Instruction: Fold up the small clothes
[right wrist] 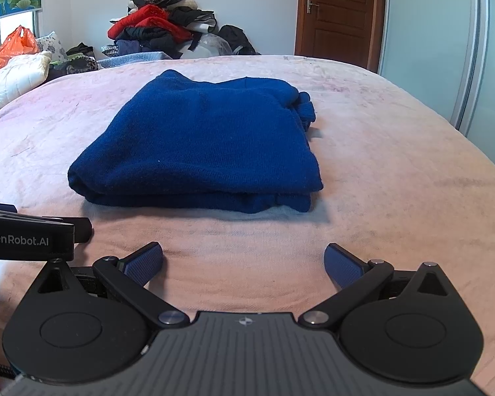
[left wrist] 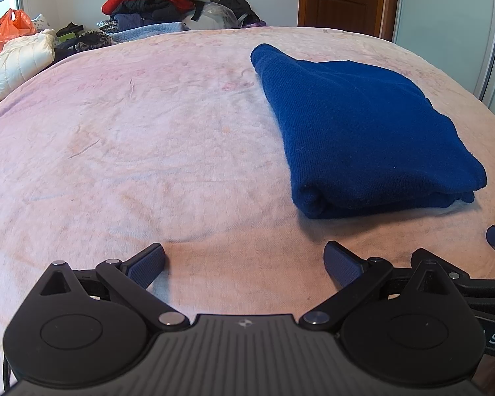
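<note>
Sweater (right wrist: 198, 138) folded on bed (right wrist: 396, 151) — far edge hidden.

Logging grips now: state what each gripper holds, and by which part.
Nothing is held. Left gripper and right gripper are open, short of the folded blue sweater.

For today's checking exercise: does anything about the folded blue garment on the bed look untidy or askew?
Mostly neat. The blue sweater lies folded on the pink bedspread, but at its far right corner a bunched ribbed piece pokes out past the edge. Neither open claw touches it.
</note>
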{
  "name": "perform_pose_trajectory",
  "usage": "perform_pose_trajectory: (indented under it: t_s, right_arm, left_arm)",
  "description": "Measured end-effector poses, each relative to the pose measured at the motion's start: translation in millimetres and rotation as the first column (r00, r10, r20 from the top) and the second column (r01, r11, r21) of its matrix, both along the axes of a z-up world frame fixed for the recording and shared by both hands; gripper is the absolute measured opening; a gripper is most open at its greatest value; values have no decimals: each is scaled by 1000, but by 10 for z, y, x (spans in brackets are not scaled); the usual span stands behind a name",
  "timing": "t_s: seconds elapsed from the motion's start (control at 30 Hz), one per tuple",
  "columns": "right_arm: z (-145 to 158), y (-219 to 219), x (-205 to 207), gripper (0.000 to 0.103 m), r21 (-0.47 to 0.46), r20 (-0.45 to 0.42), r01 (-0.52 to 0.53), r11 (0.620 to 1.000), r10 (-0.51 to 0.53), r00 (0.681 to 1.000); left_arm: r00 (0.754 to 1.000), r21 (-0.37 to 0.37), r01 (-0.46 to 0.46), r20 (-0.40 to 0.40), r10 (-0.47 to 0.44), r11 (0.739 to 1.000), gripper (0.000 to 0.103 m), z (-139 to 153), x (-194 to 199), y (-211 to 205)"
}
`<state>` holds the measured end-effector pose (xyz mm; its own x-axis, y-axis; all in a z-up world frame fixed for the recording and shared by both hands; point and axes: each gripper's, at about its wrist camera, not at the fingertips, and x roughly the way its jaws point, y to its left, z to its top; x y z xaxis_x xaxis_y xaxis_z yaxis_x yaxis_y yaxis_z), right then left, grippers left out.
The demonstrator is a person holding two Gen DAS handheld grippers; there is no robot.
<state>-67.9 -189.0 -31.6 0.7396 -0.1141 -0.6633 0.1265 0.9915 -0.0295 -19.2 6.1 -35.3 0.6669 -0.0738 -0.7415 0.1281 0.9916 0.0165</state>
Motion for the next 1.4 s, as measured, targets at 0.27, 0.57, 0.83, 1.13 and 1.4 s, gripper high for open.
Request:
perform_pose_trajectory:
  t_s: [0.27,0.57,0.83,1.13,1.4]
  right_arm:
    - [-3,-3,3,103,0,0,-1,1000,1,1000]
    - [-6,3,-4,103,-1,3,-2,1000,2,1000]
    - [-8,-4,-23,103,-2,8,-11,1000,11,1000]
    - [-4,-7,-32,103,-3,8,-12,1000,12,1000]
    - [209,-197,69,103,60,-90,-37,998,42,995]
  left_arm:
    - [1000,0,0,0,0,1000,103,-1,-2,-1]
    - [1000,1,0,2,0,1000,103,1,3,-2]
    - [1000,2,2,6,-2,1000,103,4,-4,-7]
    - [1000,5,3,11,-3,1000,103,-2,-11,-6]
    - [999,75,-5,47,2,997,103,119,-81,-17]
